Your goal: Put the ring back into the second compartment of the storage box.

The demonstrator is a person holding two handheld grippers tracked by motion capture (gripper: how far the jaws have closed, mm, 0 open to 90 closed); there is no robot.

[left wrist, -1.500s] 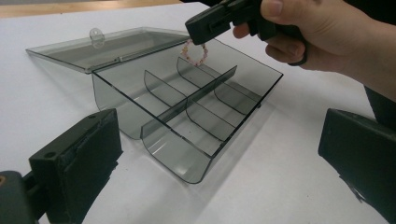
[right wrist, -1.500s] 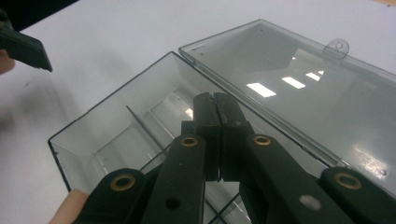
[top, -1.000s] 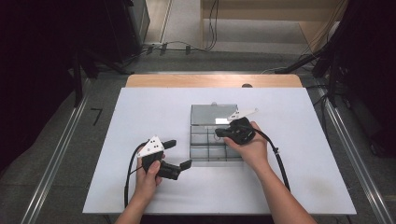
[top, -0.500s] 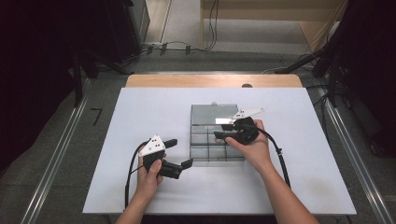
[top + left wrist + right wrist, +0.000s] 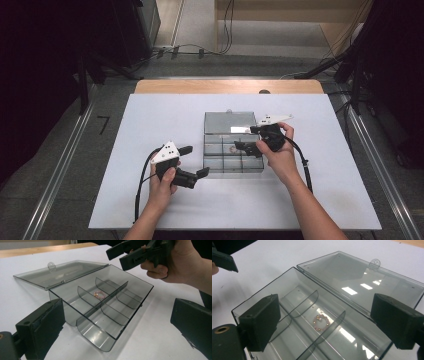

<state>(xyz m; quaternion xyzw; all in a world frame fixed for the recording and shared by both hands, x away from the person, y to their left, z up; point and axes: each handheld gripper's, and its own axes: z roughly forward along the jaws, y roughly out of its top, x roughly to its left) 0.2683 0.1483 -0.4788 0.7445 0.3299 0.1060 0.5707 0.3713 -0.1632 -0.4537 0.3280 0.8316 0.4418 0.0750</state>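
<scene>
Right gripper spreading above the open box, bead ring lying loose inside

The right gripper (image 5: 248, 138) is hovering over the clear compartment box (image 5: 233, 166) with its jaws just having been opening — nothing is sitting between them, and in the right gripper view the pink bead ring (image 5: 321, 322) is lying free on the box floor, in a middle compartment beside the long central divider. The high view is too coarse to show the ring; the left gripper view is catching it (image 5: 99, 294) from the opposite side. The left gripper (image 5: 195, 163) is resting near the box's left edge, jaws spread and holding nothing. The box is sitting mid-worktop (image 5: 150, 120), its long axis running away from the person — lid (image 5: 227, 121) folded flat at the far end.
</scene>
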